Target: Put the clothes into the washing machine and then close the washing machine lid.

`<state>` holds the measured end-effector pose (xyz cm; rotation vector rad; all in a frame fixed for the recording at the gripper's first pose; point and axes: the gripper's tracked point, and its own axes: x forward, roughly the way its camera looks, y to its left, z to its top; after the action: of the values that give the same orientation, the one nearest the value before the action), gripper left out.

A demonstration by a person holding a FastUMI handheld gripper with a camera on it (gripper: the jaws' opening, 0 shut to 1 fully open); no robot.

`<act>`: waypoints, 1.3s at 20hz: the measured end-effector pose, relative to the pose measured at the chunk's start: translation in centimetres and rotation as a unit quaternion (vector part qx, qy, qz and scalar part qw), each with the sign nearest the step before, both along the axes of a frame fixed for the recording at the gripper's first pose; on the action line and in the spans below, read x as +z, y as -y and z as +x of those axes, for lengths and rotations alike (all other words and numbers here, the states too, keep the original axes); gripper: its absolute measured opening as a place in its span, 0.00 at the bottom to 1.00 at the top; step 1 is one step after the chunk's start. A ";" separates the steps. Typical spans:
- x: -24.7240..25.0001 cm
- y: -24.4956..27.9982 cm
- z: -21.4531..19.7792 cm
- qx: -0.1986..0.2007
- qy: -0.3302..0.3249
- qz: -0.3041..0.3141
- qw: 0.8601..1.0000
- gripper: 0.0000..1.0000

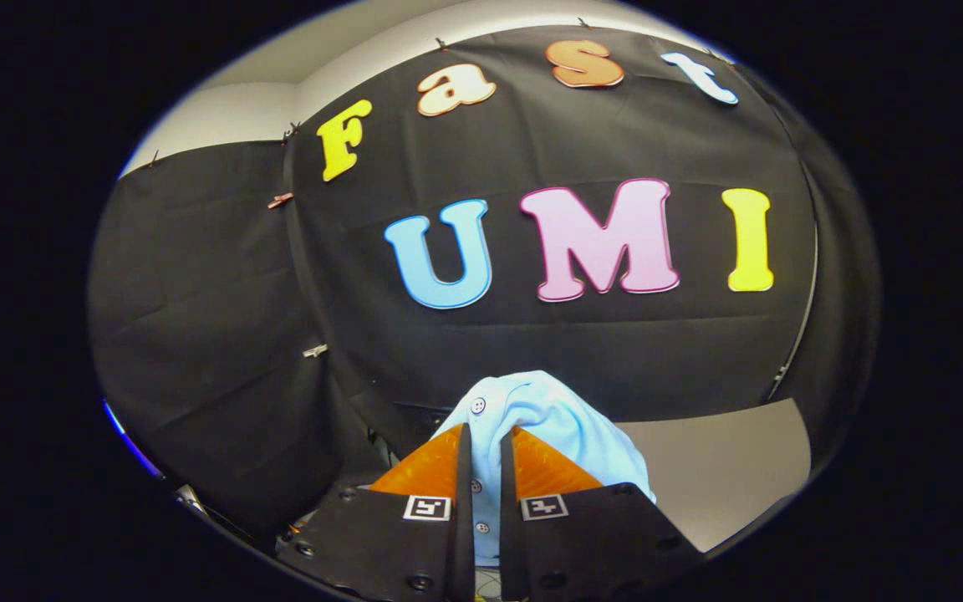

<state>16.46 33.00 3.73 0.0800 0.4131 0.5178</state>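
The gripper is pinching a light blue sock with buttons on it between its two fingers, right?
Not quite. The gripper view shows a light blue shirt with buttons on it, not a sock. The rest holds: the gripper is pinching it between its two fingers, and the cloth bunches up just ahead of them.

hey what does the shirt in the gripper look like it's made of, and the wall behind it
The shirt, pinched between the gripper fingers: looks like soft woven cloth, maybe cotton, matte pale blue, with small buttons and loose folds. The wall beyond: thin black fabric, matte, judging by its creases and the clips holding it up. The exact fibres can't be told.
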 end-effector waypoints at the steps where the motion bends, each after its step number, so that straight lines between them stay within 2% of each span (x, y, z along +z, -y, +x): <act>1: -0.8 -1.8 -0.3 0.006 -0.008 0.003 1.000 0.16; 6: -6.9 -9.1 -0.9 0.020 -0.057 0.016 0.998 0.16; 11: -14.8 -12.7 0.3 0.008 -0.102 -0.001 0.995 0.16; 21: -31.5 -12.0 4.8 -0.059 -0.144 -0.079 0.985 0.16; 26: -36.9 -11.3 5.2 -0.074 -0.178 -0.112 0.975 0.16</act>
<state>21.69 44.33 -33.16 -0.0159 0.8088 0.3061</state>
